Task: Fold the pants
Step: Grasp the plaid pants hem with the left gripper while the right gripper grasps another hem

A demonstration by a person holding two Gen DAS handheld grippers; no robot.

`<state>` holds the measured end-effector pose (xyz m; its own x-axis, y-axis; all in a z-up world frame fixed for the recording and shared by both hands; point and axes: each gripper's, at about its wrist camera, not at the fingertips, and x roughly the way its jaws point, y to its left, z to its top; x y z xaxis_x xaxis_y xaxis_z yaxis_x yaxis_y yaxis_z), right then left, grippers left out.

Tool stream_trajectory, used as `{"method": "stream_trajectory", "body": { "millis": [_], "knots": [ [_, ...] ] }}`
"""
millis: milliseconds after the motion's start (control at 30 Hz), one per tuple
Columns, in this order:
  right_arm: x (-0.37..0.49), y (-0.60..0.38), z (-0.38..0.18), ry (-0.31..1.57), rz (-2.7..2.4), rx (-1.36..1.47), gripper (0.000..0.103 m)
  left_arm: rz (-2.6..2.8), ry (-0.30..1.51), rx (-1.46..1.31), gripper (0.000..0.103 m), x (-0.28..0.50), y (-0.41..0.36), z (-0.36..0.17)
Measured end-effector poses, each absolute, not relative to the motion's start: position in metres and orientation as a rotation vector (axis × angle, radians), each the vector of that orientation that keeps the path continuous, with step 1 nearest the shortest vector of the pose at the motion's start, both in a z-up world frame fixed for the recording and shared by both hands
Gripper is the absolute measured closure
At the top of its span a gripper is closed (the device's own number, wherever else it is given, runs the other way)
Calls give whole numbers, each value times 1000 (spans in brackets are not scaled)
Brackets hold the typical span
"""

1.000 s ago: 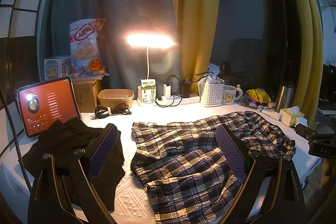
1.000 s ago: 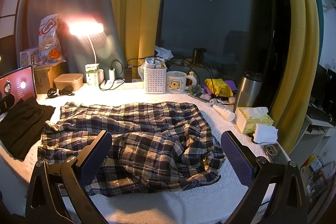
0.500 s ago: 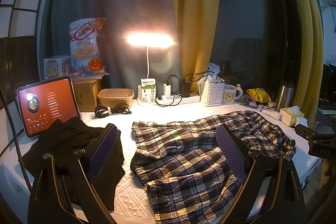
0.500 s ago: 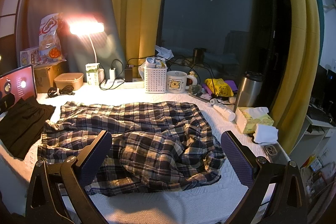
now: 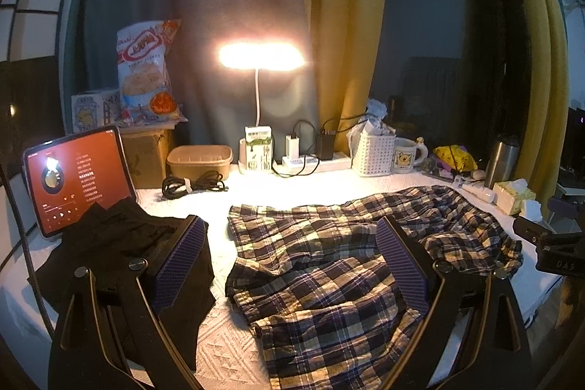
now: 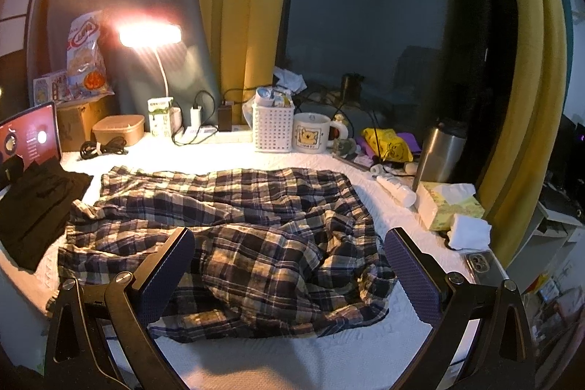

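- Plaid flannel-like cloth, navy, cream and tan: the pants [image 6: 234, 229] lie rumpled and unfolded across the middle of the white textured table cover [image 6: 278, 353], one end bunched toward the right.
- The right gripper [image 6: 289, 276] hovers over the near edge of the pants with its fingers spread wide and nothing between them; the purple ribbed pads [image 6: 409, 276] are clear of the cloth.
- The left gripper [image 5: 292, 265] is likewise spread wide and holds nothing, with its left finger over a black garment [image 5: 109, 243] and its right finger over the pants [image 5: 329, 262].
- The black garment lies just beside the left end of the pants, in front of a tablet [image 5: 78, 178] with a lit red screen.
- A lit desk lamp [image 6: 150, 35] stands at the back of the table, near a white basket [image 6: 274, 128] and a cartoon mug [image 6: 314, 134].
- A steel tumbler [image 6: 438, 152] and a tissue box [image 6: 449, 205] sit to the right of the pants, apart from them.
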<state>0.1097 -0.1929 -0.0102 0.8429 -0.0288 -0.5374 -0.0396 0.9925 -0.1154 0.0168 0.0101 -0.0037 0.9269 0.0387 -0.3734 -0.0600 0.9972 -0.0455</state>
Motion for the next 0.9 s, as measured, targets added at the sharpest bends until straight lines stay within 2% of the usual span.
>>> {"method": "stream_trajectory", "body": {
  "millis": [500,900],
  "knots": [
    [219,-219,-38,690,28,-123,0,93,605,-59,9,135,36,-27],
    [333,-264,-48,765,30,-76,0,124,799,-23,9,250,75,-78]
  ]
}}
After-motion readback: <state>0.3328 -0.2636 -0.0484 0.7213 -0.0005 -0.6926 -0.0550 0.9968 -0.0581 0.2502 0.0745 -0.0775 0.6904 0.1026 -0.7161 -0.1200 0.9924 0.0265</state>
